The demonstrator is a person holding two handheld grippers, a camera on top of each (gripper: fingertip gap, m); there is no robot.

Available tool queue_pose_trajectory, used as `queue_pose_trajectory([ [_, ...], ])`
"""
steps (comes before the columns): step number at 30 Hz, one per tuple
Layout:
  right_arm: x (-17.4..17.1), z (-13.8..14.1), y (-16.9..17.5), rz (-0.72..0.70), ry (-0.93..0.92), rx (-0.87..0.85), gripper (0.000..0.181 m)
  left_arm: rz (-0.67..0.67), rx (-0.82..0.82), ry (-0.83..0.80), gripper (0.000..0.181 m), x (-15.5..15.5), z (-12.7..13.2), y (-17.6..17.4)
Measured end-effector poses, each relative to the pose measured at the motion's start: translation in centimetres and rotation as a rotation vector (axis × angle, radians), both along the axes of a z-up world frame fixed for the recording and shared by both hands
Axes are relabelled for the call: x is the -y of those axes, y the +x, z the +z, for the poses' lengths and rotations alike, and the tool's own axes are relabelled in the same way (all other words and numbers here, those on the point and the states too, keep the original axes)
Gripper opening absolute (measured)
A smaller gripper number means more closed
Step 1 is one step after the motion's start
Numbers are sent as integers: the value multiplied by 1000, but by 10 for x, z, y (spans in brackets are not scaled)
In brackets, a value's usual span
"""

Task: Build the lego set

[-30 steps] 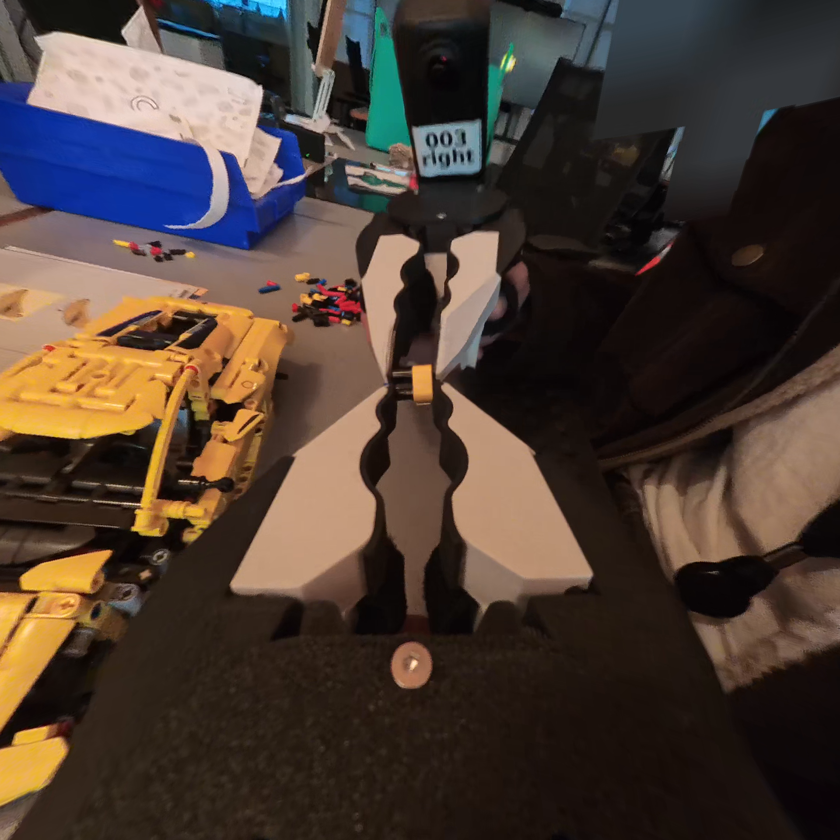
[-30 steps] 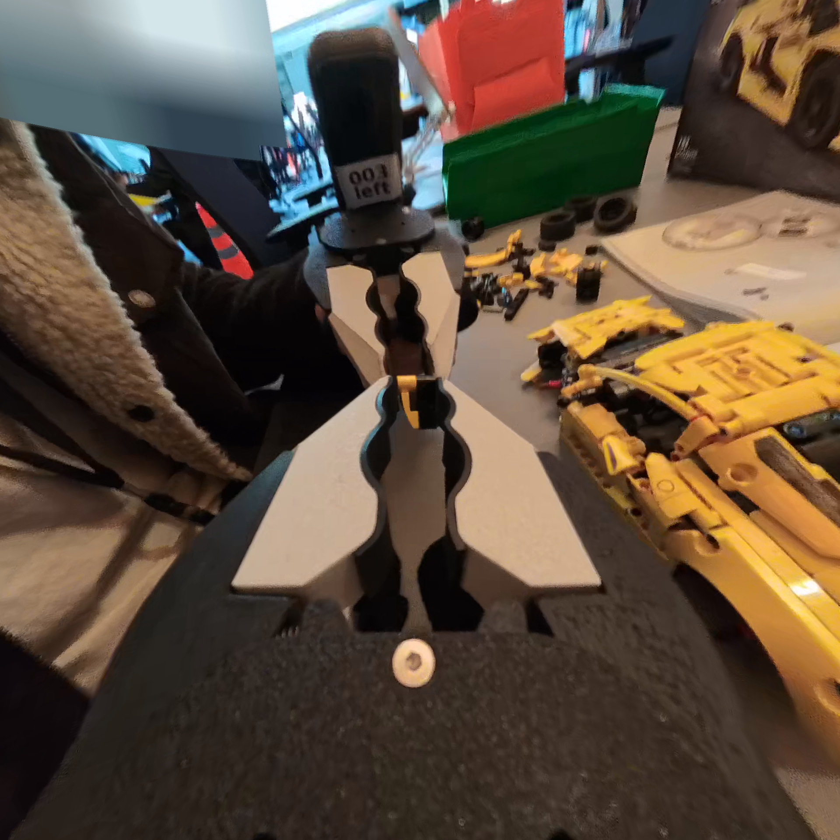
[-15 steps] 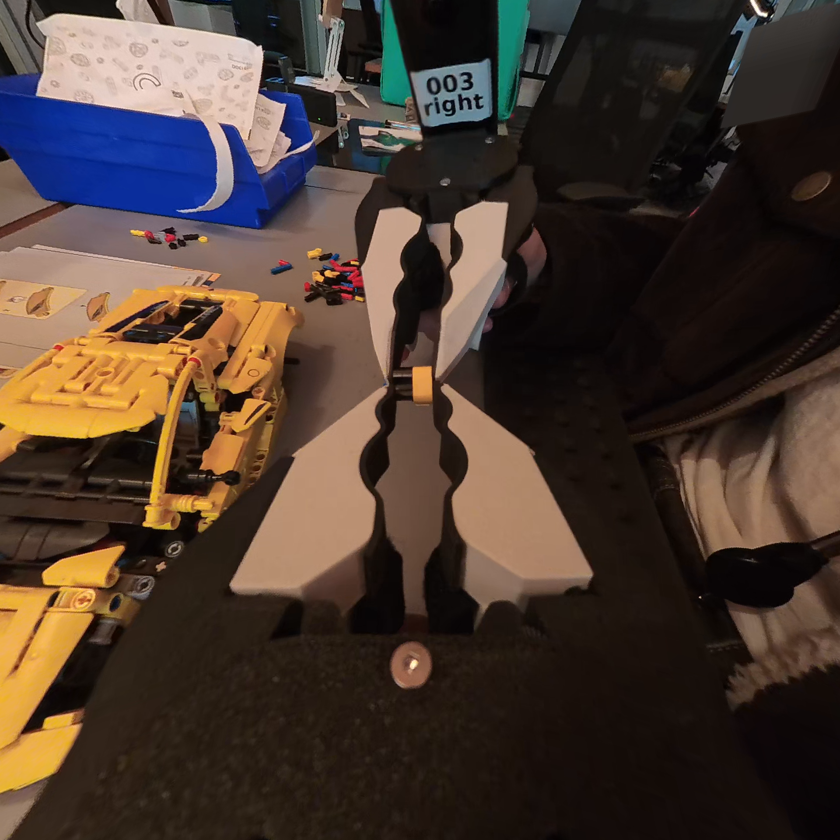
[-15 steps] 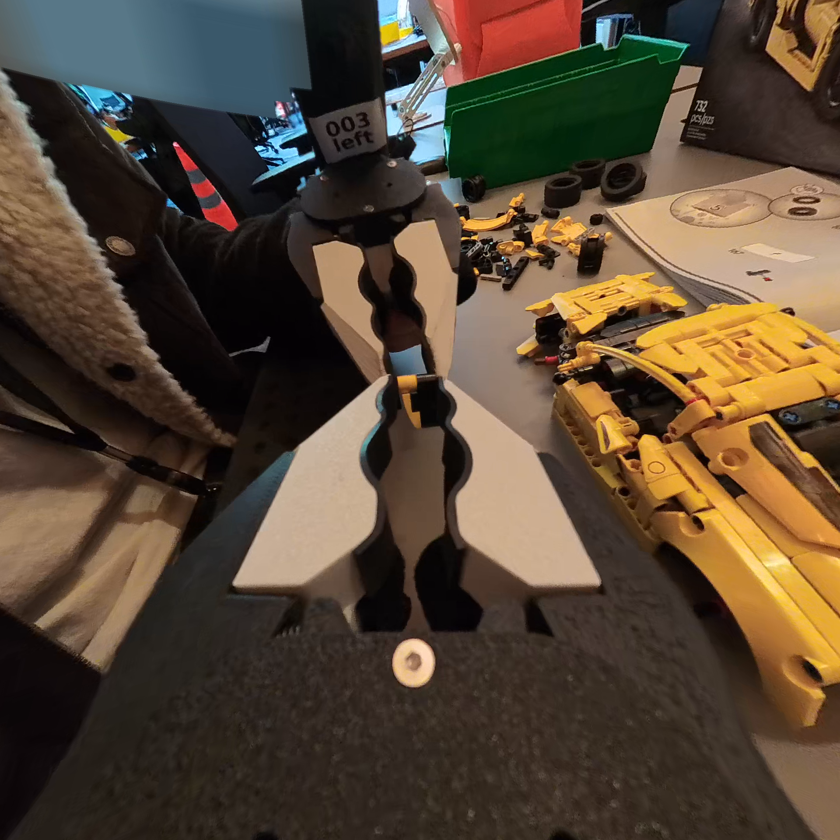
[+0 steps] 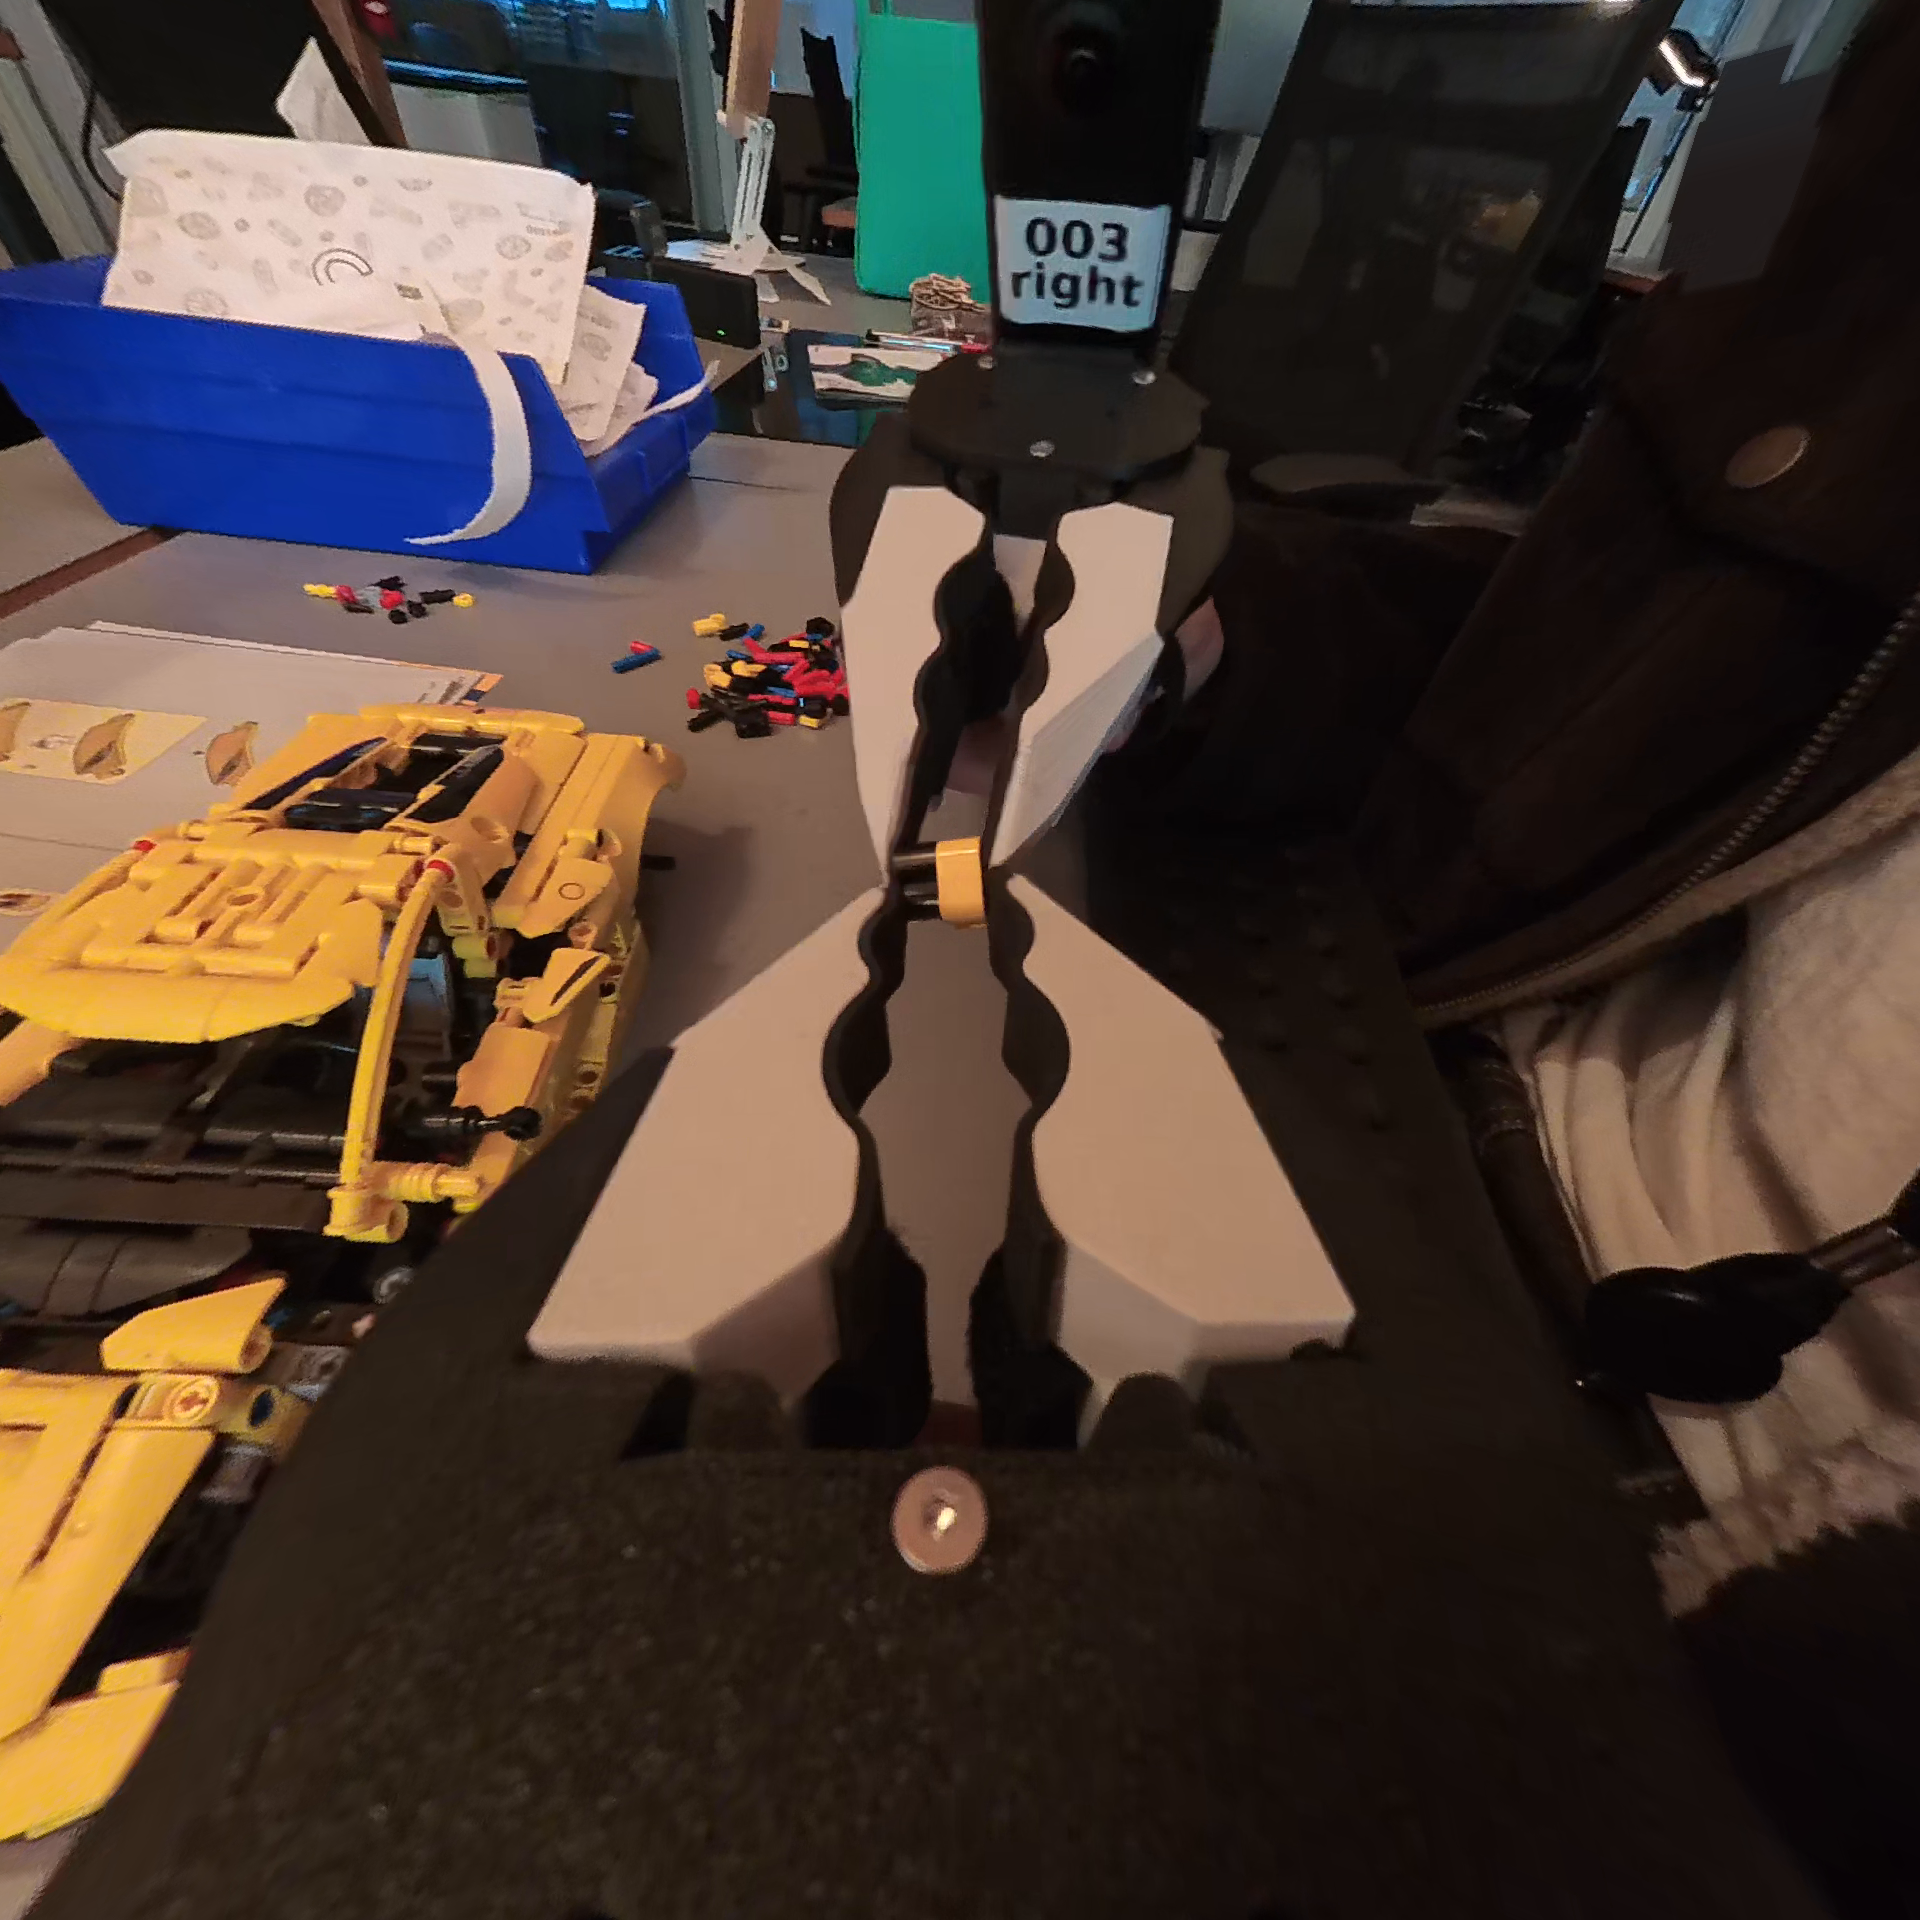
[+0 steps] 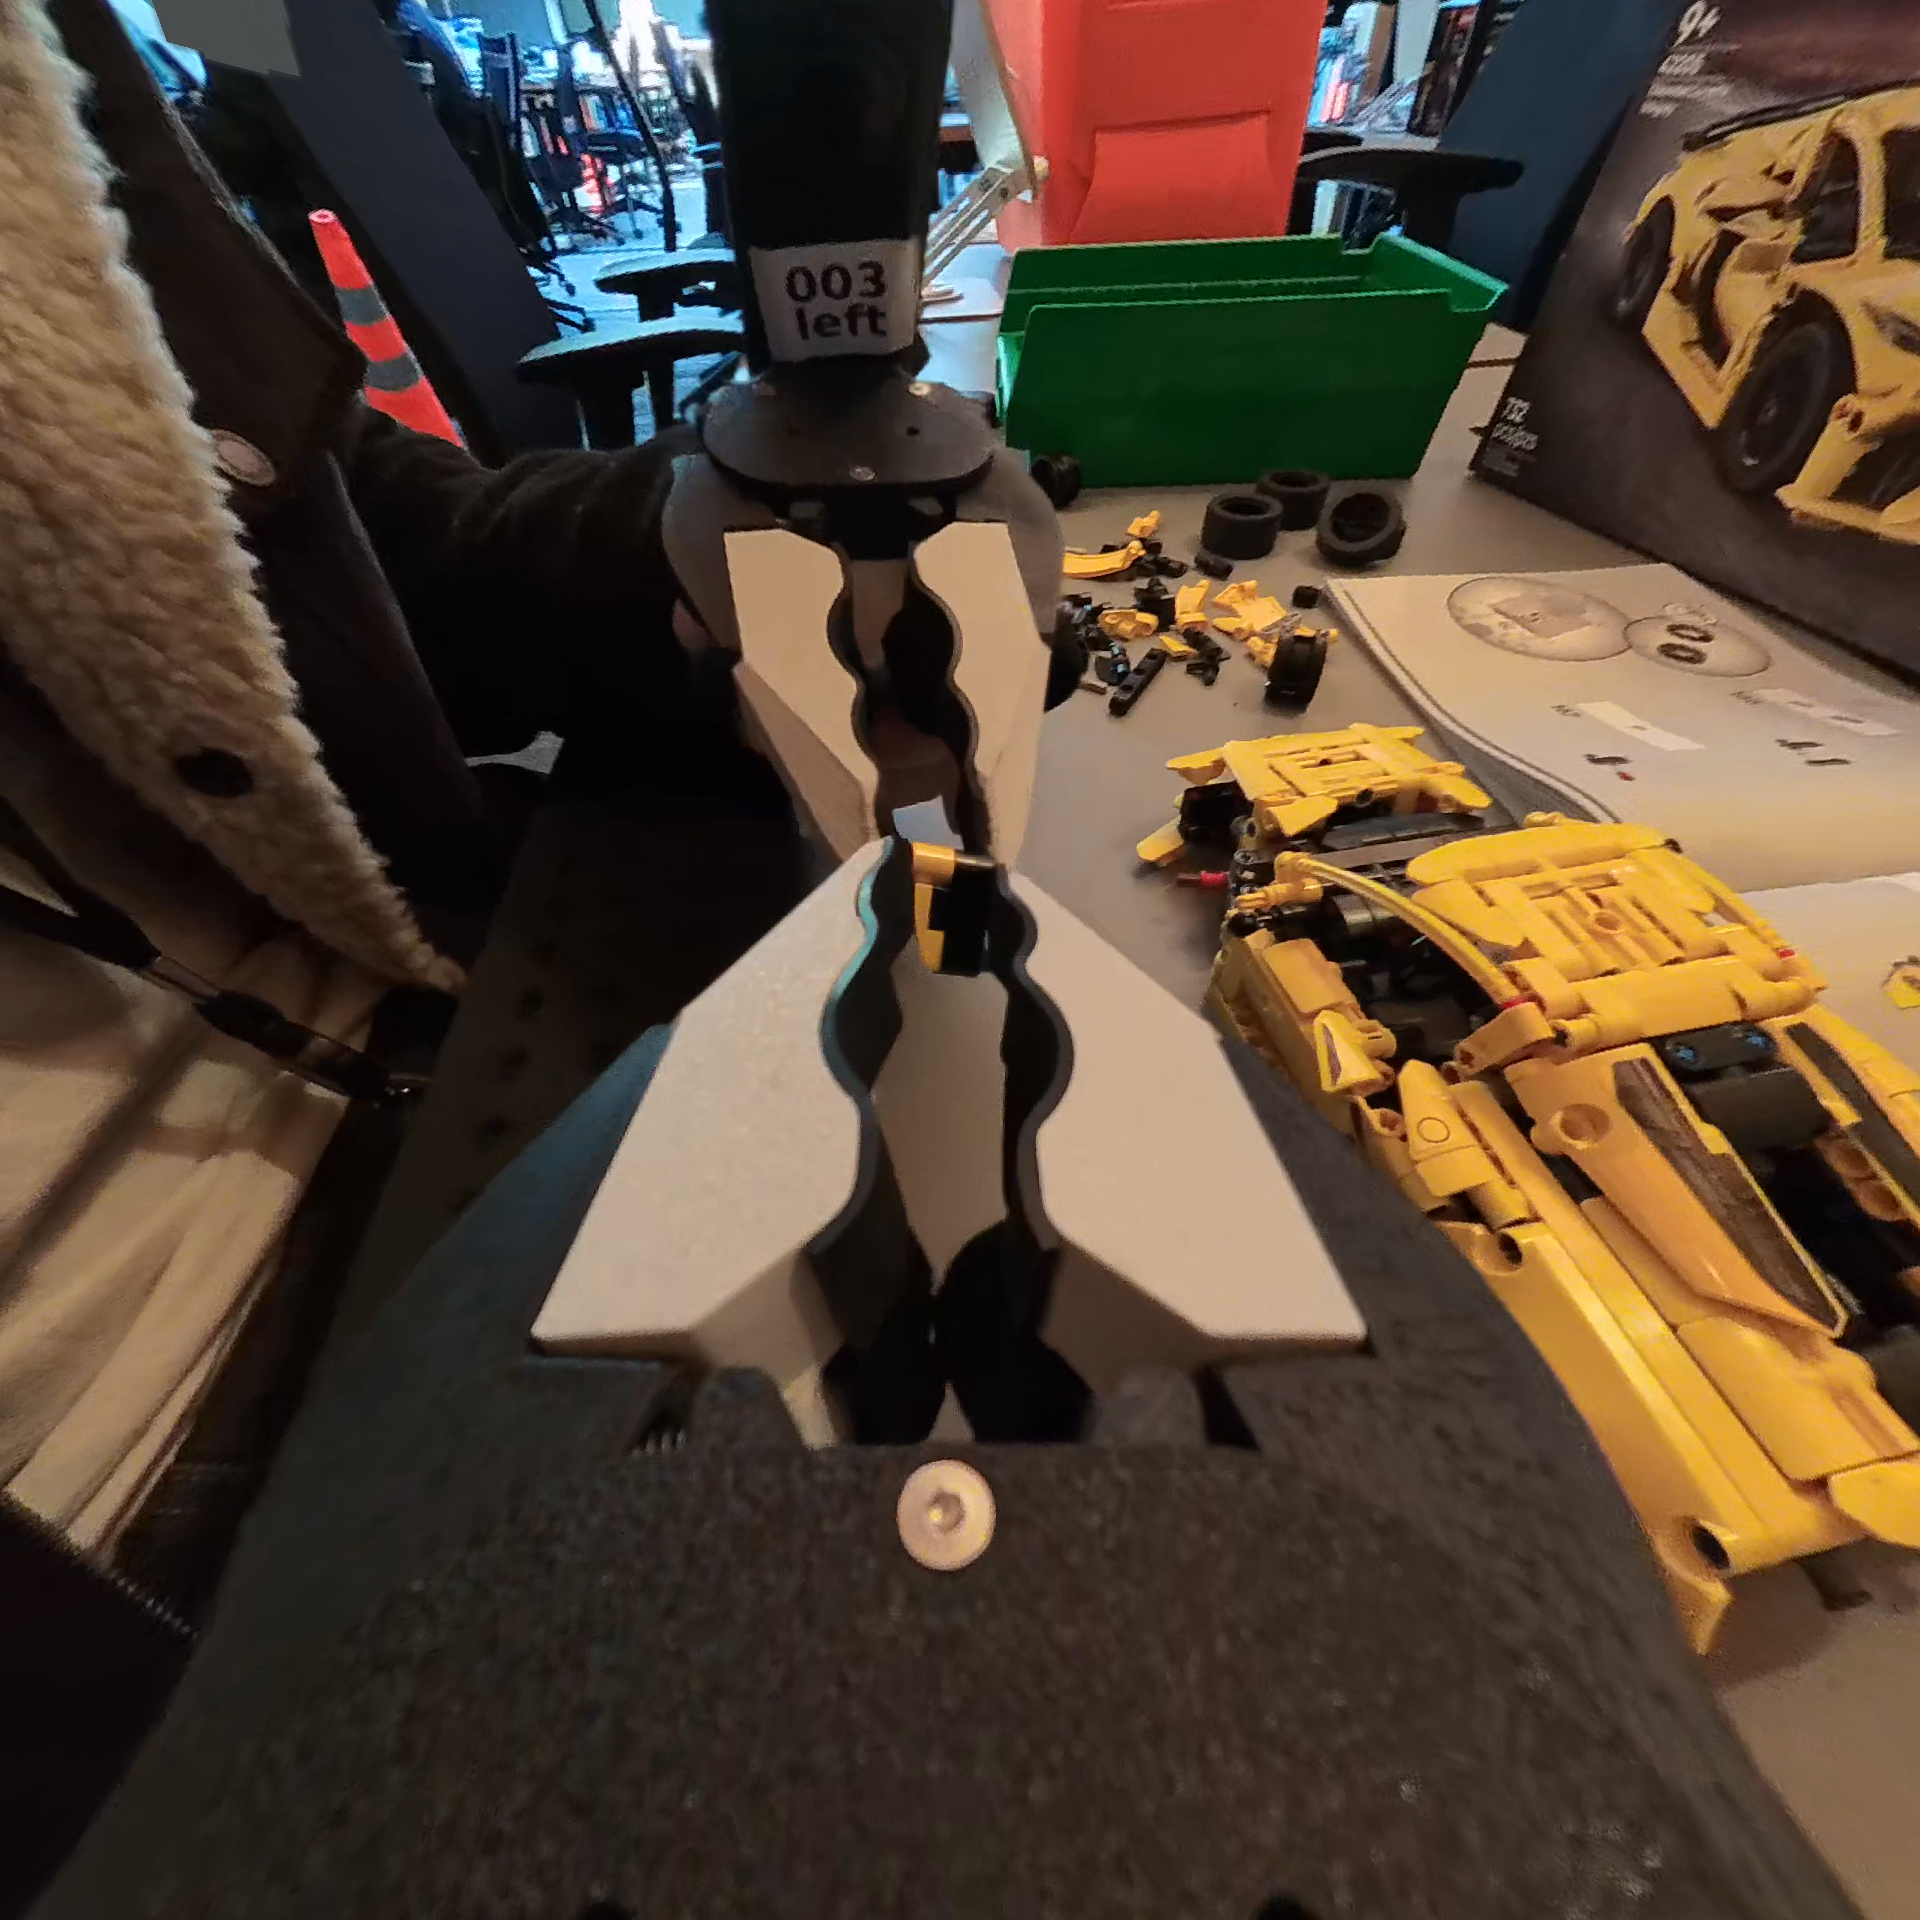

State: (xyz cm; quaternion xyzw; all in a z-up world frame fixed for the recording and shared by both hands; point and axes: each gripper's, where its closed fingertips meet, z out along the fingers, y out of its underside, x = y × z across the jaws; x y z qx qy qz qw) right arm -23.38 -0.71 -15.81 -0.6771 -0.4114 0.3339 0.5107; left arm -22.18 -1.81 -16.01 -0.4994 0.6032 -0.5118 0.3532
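Where the two grippers meet tip to tip at centre frame, I keep a small yellow piece (image 5: 958,880) with a black pin (image 5: 914,883) suspended above the table edge.

Left wrist view, from left to right: at left lies the partly built yellow car (image 5: 312,914) on the grey table (image 5: 748,831); behind it, upper left, a blue bin (image 5: 312,436) stuffed with paper; at centre left, a scatter of small pins (image 5: 769,681). At centre, my left gripper (image 5: 940,904) is pinched on the pin side of the piece, while the right gripper (image 5: 951,847) descends from the top of the frame and nips the yellow end.

Right wrist view, from left to right: at left, a person's fleece-lined coat (image 6: 125,623); at centre, the right gripper (image 6: 945,883) is closed on the yellow-and-black piece, which sits at its very tips; at right, the car, loose tyres (image 6: 1299,514), a green bin (image 6: 1226,364) and an instruction booklet (image 6: 1621,686).

Handling, as I judge it: the piece is light, rigid plastic, smooth and prone to twist or slip in a tip grip. I would hold the flat yellow faces and press the pin straight along its axis. The piece lies well apart from the car.
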Motion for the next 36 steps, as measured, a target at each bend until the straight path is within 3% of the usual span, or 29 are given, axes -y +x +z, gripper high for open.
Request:
queue_pose_trajectory([
  [5, 1, 1, -1, 41, -160, -116, 14, -18, -5, -6, 15, 0, -2, 0],
  [9, -1, -8, 1, 42, -234, -106, 15, -9, -51, -15, 16, -2, -11, 1],
  [16, -4, -8, 6, 24, -250, -120, 24, -14, -60, -73, 16, -3, -12, 2],
  [28, -2, -9, 9, 32, -240, -117, 22, -7, -28, -85, 15, -4, -5, 1],
  [30, -4, -1, 8, 26, -142, -132, 31, 38, 18, 32, 16, -9, 0, 2],
  [34, -5, 12, 7, -38, 129, -63, 31, 154, 113, 598, 15, -14, 3, 6],
  [36, 0, 19, 5, -25, 161, -90, 29, 162, 99, 663, 15, -14, -1, 7],
])
